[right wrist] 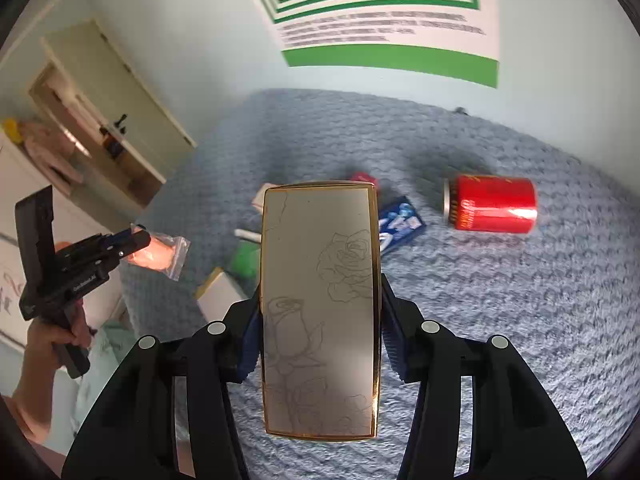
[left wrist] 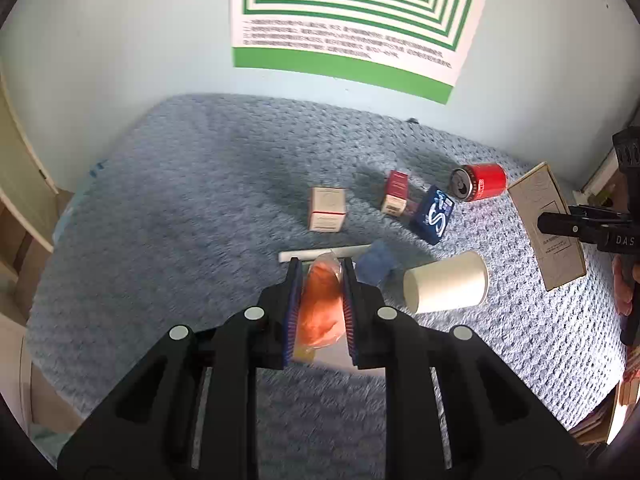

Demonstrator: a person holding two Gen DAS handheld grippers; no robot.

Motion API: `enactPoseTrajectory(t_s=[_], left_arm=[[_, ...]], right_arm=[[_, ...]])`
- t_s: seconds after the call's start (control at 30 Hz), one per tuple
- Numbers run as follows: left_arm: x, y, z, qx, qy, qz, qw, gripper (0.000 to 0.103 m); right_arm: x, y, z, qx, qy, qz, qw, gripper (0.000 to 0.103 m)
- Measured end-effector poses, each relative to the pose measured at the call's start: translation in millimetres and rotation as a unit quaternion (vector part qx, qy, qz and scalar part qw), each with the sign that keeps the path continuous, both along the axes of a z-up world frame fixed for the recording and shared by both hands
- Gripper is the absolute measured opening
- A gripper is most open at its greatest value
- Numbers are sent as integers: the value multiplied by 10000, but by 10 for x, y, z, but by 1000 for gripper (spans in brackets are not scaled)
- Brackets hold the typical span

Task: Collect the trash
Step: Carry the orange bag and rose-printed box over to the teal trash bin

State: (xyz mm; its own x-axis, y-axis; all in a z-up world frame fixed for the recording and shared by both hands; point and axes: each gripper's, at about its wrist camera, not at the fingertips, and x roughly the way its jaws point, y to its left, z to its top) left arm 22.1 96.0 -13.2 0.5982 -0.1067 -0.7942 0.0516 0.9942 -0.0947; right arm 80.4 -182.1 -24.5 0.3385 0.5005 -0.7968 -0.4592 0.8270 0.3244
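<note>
My left gripper [left wrist: 320, 270] is shut on a clear plastic bag with something orange inside [left wrist: 322, 304], held above the blue blanket [left wrist: 180, 208]. The right wrist view shows that same left gripper [right wrist: 138, 240] and the bag [right wrist: 160, 254] at the left, in a person's hand. My right gripper [right wrist: 320, 292] is shut on a tall beige box with gold edges and rose drawings [right wrist: 320, 308], lifted off the blanket. In the left wrist view the beige box [left wrist: 548, 224] and the right gripper [left wrist: 560, 225] sit at the right edge.
On the blanket lie a red can [left wrist: 478, 182], a blue gum box [left wrist: 433, 214], a white paper cup on its side [left wrist: 446, 282], a small white box [left wrist: 327, 209], a red-and-white box [left wrist: 396, 193], a white stick [left wrist: 324, 253] and a blue wad [left wrist: 376, 262]. A shelf unit [right wrist: 120, 128] stands at the left.
</note>
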Motion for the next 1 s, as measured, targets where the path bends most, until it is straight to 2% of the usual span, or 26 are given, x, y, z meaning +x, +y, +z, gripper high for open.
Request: enactPoseTrajectory(t_s=[0.23, 0.4, 0.5, 0.6, 0.73, 0.8, 0.9, 1.0], left_arm=[[-550, 443, 78, 130, -15, 683, 9976, 18], [-1056, 898, 69, 214, 68, 1418, 9896, 18], [-1401, 1175, 50, 231, 134, 1906, 9813, 18], [-1787, 1426, 20, 269, 193, 2421, 9697, 18], [-2352, 1664, -37, 310, 294, 3177, 9472, 18], [-2639, 1726, -67, 293, 338, 3536, 9343, 18], [-3135, 1791, -161, 314, 489, 4121, 9093, 18], [-3457, 1859, -268, 265, 624, 4475, 8917, 18]], right_arm=[[-197, 742, 54, 175, -2, 951, 9953, 51], [-372, 1397, 30, 313, 106, 1721, 9845, 51], [-562, 1813, 39, 371, 165, 2245, 9736, 51], [-746, 2252, -2, 394, 220, 2797, 9590, 51], [-1068, 2771, -40, 412, 331, 3529, 9342, 51], [-1256, 3031, -91, 387, 396, 3963, 9164, 51], [-1597, 3392, -195, 332, 551, 4565, 8874, 51], [-1965, 3698, -306, 218, 644, 5028, 8617, 51]])
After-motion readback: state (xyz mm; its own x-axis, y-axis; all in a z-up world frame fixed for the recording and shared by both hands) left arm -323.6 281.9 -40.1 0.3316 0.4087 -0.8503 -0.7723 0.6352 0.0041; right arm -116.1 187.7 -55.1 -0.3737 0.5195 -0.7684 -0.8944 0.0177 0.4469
